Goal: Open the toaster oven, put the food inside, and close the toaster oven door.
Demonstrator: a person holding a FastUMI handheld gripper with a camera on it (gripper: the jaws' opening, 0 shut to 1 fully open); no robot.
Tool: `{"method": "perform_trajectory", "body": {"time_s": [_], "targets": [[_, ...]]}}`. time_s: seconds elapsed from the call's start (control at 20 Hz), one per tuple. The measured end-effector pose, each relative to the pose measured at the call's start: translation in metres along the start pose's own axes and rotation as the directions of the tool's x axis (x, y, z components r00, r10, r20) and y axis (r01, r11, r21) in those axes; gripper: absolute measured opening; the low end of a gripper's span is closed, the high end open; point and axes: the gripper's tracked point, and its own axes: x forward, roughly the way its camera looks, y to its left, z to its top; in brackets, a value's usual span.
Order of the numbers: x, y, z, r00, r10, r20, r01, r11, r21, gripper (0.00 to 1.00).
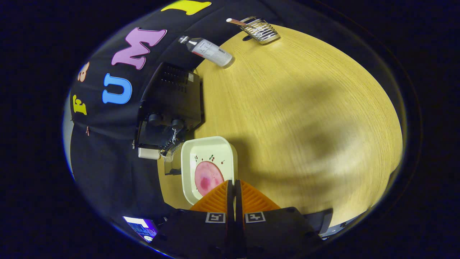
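The gripper (234, 183) hangs above a pale wooden bench (305, 108), its jaws pressed together with nothing between them, the tips poised over the near rim of a white square plate (190, 158). On the plate lies the food (208, 175), a round pink slice with a darker patch, just ahead of the fingers (215, 201) and partly hidden by them; small cherry motifs dot the plate beyond it. Just past the plate stands the black toaster oven (172, 97) at the bench's edge, against the booth's dark cloth wall, two round knobs (166, 121) on its front and vent slots in its top panel. Its glass door (171, 158) hangs open towards the plate, a pale bar handle (149, 153) at its outer edge, and the door's lip lies beside the plate's far corner. Farther along the bench, well apart from the oven, a clear plastic bottle (210, 51) with a white label stands near the edge, and beyond it sits a metal wire rack (261, 30) holding a thin pink-tipped stick (235, 22). A broad soft shadow falls across the middle of the bench.
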Motion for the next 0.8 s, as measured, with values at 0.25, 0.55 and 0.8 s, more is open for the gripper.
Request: {"method": "perform_trajectory", "body": {"time_s": [0.25,0.55,0.8], "targets": [[0.011,0.075,-0.043,0.999,0.046,-0.01,-0.046,0.999,-0.004,0.05],[0.053,0.153,-0.074,0.998,0.066,0.02,-0.066,0.998,0.004,0.05],[0.086,0.184,-0.077,0.997,0.033,0.076,-0.035,0.999,0.031,0.05]]}}
